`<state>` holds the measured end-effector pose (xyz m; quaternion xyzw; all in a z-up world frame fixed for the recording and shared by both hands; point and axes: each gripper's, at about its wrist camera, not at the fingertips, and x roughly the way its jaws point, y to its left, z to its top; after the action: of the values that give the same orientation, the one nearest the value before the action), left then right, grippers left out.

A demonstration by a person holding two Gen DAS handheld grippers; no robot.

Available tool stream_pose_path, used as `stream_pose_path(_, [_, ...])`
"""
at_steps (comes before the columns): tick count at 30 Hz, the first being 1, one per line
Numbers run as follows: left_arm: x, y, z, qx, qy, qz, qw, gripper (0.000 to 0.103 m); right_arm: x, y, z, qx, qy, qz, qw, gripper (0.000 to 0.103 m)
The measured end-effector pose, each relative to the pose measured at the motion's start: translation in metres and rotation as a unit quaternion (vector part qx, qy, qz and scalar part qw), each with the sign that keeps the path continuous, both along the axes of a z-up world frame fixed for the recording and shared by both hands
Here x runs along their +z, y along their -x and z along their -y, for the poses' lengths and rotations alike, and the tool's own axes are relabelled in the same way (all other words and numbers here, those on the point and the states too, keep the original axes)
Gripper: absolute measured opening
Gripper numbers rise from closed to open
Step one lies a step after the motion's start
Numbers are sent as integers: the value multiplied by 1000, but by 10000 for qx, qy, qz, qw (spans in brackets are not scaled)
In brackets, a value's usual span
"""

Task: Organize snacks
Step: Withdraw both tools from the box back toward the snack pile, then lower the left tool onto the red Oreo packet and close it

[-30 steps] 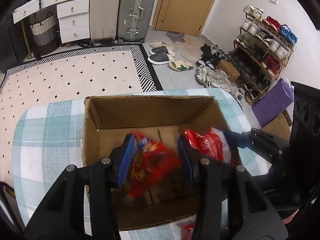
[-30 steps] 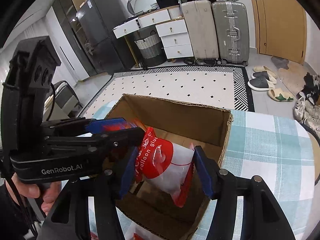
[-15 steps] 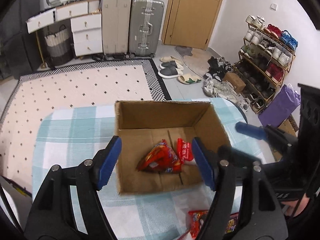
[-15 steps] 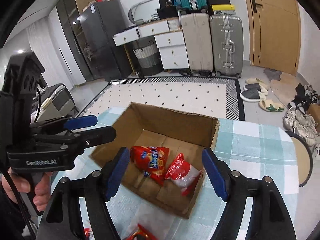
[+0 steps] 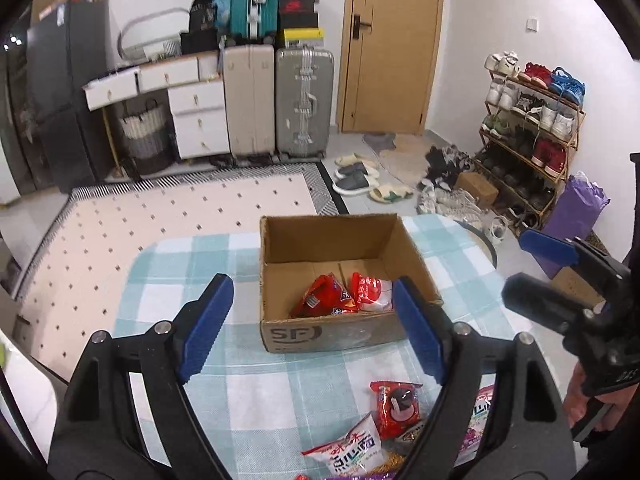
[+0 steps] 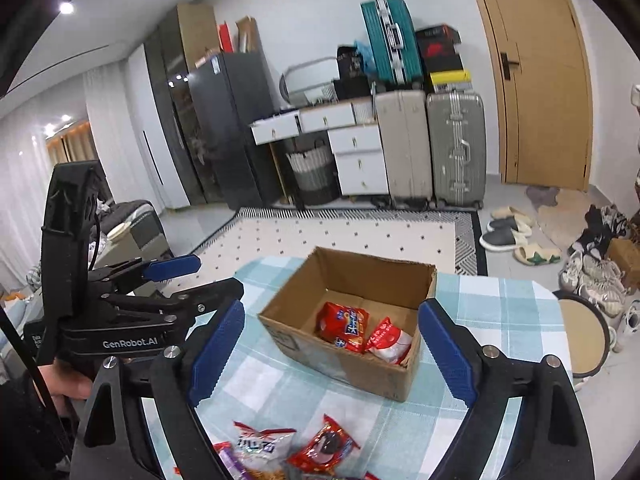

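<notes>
Hovering above table [image 5: 192, 280], both grippers empty. Left gripper [image 5: 310, 324]: jaws wide and opening, nothing between the pads, box seen beyond the gap. Right gripper [image 6: 330, 354]: jaws wide, opening too, nothing gripped. Box [image 5: 344, 332] open-topped, standing toward table's far edge, near the middle of its width. Inside, on the box floor: red pack [image 5: 324, 298] by the near wall, red-and-white pack [image 5: 372, 292] touching it on the right. Loose snacks at table's near edge, well apart from box: dark-cookie pack [image 5: 396, 404], white pack [image 5: 354, 452] just beside it, purple pack [image 5: 478, 424] partly hidden behind a left gripper finger. Same pile low in right wrist view, partly cut off by frame. Hand [image 6: 70, 390] on left gripper's handle, seen from right wrist.
</notes>
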<state>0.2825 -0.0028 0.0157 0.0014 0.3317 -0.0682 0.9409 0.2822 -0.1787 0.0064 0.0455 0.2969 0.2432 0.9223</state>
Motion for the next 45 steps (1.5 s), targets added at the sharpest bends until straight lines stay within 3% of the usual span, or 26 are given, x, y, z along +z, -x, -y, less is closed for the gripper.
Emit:
stream_pose_path(9, [31,87,3,-61,-53,558,9984,93,28,77,4,36,-157,523,9985,94])
stream_pose_path(12, [39,119,2,-72,-29,694,9976,102,32,107,4,5,-114,733,9972,101])
stream_pose_path(18, [42,178,-2,5,-96,1104,9938,102,29,163,-5,188,-87,1069,9941,102])
stream_pose_path(26, [29,243,-10,87,-168,1239,9921,102,9,205,-7,-24,-111,1176,9930,103])
stream_pose_path(32, [4,258,-20,122,-171,1004,9947,102,-13,218,-12,-160,200,1218,9922,103])
stream_pose_path(45, [-65,235,-46,168,192,305,9992,102,-51,228,-7,-289,32,787,9965,103])
